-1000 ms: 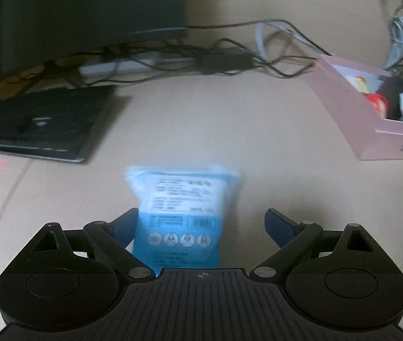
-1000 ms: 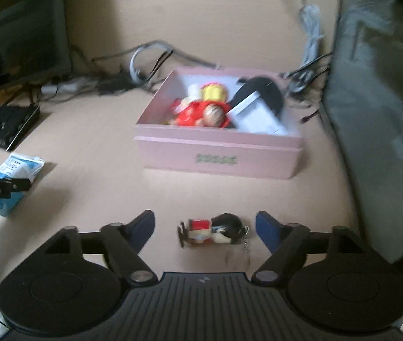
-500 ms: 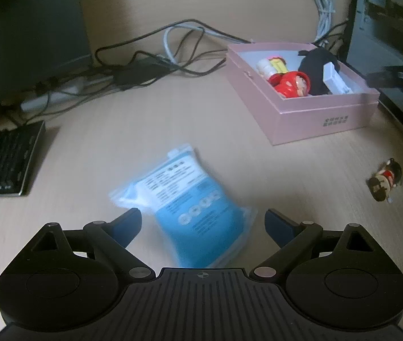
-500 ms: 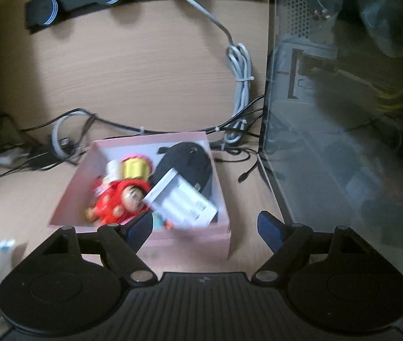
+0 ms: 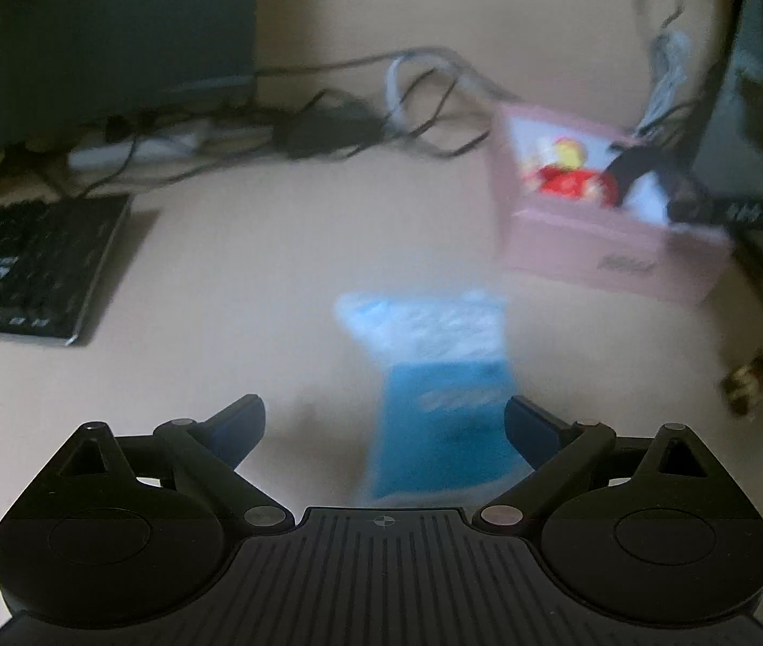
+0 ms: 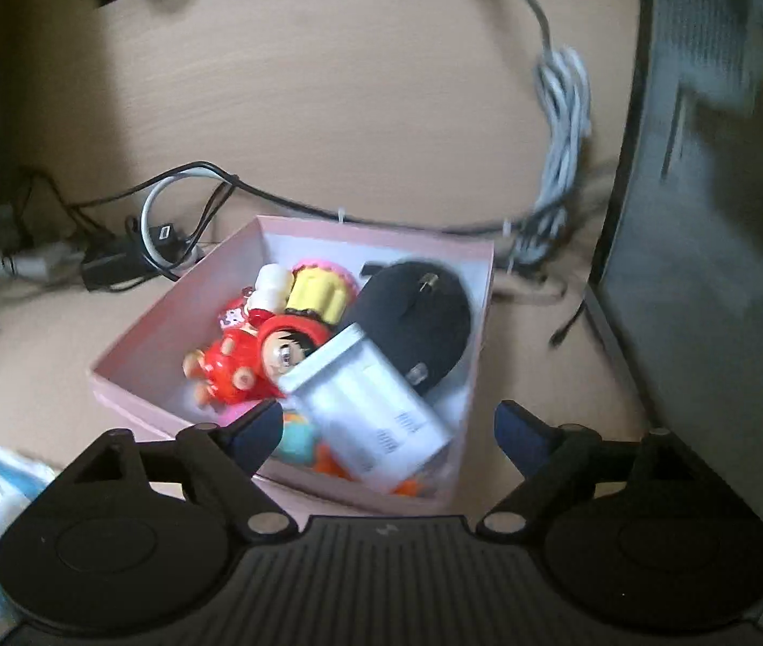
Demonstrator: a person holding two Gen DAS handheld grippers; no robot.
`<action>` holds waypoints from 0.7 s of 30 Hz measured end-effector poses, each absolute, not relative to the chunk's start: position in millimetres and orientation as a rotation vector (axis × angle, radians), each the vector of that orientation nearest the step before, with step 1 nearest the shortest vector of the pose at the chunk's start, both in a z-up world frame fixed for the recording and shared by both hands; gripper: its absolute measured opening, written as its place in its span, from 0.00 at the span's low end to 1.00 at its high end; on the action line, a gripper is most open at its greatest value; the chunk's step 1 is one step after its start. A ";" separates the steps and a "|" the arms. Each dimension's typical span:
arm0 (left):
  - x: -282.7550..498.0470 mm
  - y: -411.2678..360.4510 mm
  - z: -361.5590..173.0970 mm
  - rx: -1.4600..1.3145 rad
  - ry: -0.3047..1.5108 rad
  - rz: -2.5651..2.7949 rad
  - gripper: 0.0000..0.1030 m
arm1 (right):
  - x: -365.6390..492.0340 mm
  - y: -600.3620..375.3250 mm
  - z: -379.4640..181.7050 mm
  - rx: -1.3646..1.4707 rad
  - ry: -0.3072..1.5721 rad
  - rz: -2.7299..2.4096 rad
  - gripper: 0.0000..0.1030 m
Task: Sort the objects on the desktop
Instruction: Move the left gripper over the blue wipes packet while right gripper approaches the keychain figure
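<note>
Blue and white soft plastic packet (image 5: pixel 438 393): lay on the beige wooden desk (image 5: pixel 252 269), between the fingers of the left gripper (image 5: pixel 384 422) but nearer the right one; blurred by motion; turned since half a second ago, when it lay slanted, and now pointed more straight ahead.

Pink cardboard box (image 6: pixel 128 355): stood near the packet, to its front right; already held a red doll figure (image 6: pixel 252 360), a yellow toy (image 6: pixel 317 290), a black computer mouse (image 6: pixel 414 323) and a white battery case (image 6: pixel 371 409).

Small figurine with dark hair (image 5: pixel 744 379): lay alone on the desk at the right, very blurred, not yet sorted.

Change and meaning: left view swung back over the packet; right view moved closer above the box than half a second ago. Probably the packet was the next thing to pick, and the box the place for it.

Left gripper pose: low over the desk, jaws wide apart, nothing clamped.

Right gripper (image 6: pixel 388 425) pose: hung over the near edge of the box, tilted down into it, jaws also apart and empty.

Around: black keyboard (image 5: pixel 26 264) at far left, tangled cables (image 5: pixel 360 124) behind.
</note>
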State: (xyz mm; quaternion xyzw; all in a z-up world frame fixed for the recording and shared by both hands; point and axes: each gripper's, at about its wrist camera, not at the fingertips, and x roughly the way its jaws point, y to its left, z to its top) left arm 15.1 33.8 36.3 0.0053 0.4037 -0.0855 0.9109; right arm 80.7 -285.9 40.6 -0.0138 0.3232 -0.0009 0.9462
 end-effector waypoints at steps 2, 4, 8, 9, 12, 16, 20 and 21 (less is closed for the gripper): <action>8.5 19.6 38.0 0.002 0.803 -0.182 0.97 | 73.2 -288.1 46.3 -0.033 0.649 -0.007 0.84; 4.5 6.4 33.1 0.017 0.793 -0.200 0.97 | 57.5 -293.0 52.4 -0.002 0.640 0.008 0.84; 5.1 -12.6 21.3 0.070 0.785 -0.163 0.97 | 16.4 -294.7 57.7 -0.043 0.616 0.089 0.88; 5.3 -14.2 21.3 0.050 0.792 -0.164 0.97 | 12.5 -291.6 57.8 -0.086 0.607 0.095 0.88; 0.1 -23.4 27.4 0.020 0.796 -0.184 0.97 | 21.9 -280.8 53.5 -0.216 0.599 0.078 0.88; -15.1 -36.6 36.9 0.077 0.782 -0.189 0.97 | 54.9 -283.7 31.5 -0.233 0.668 0.032 0.89; -19.0 -31.4 35.0 0.085 0.809 -0.158 0.97 | 62.5 -298.3 24.6 -0.176 0.661 -0.093 0.89; -18.0 -29.5 33.3 0.081 0.819 -0.153 0.97 | 62.6 -300.4 23.7 -0.172 0.658 -0.115 0.89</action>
